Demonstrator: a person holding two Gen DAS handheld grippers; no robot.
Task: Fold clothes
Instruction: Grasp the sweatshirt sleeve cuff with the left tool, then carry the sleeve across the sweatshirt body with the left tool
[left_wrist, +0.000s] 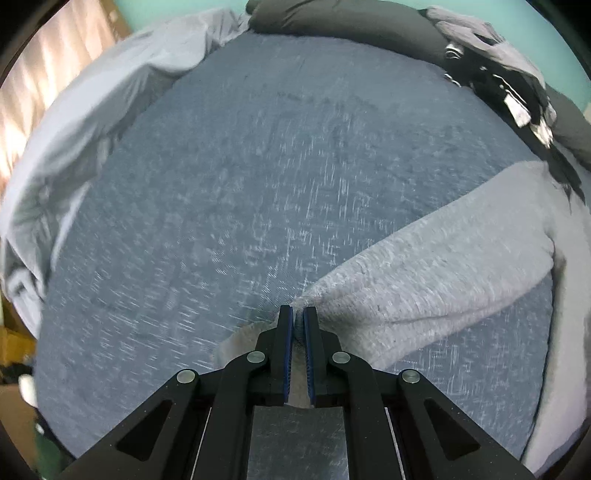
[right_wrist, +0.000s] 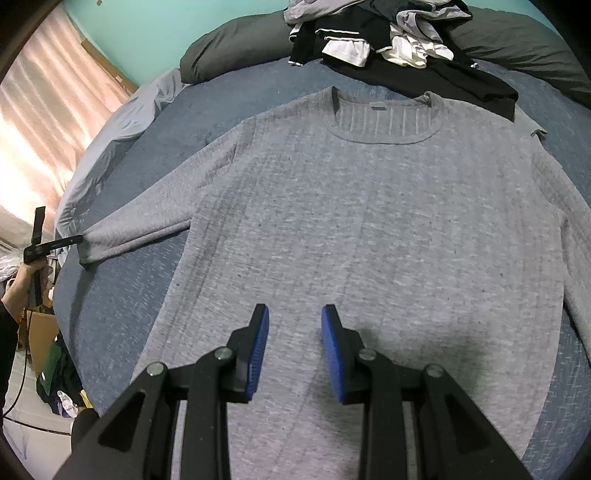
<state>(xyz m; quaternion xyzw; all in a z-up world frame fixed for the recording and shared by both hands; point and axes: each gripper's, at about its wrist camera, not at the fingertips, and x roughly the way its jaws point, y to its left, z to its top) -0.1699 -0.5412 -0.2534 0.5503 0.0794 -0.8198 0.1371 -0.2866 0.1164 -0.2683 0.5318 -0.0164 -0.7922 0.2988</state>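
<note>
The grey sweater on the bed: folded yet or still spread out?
Spread out. The grey sweater lies flat, neckline showing, sleeves out; the left tongs pinch one cuff.

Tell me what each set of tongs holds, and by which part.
The left tongs are shut on the grey sweater, pinching the cuff end of its sleeve. The right tongs are open, holding nothing.

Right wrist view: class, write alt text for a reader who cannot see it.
A grey knitted long-sleeved sweater lies flat, neck away from the camera, on a blue bedspread. The open right tongs hover over its lower part. At far left, the left tongs pinch its sleeve cuff.
</note>
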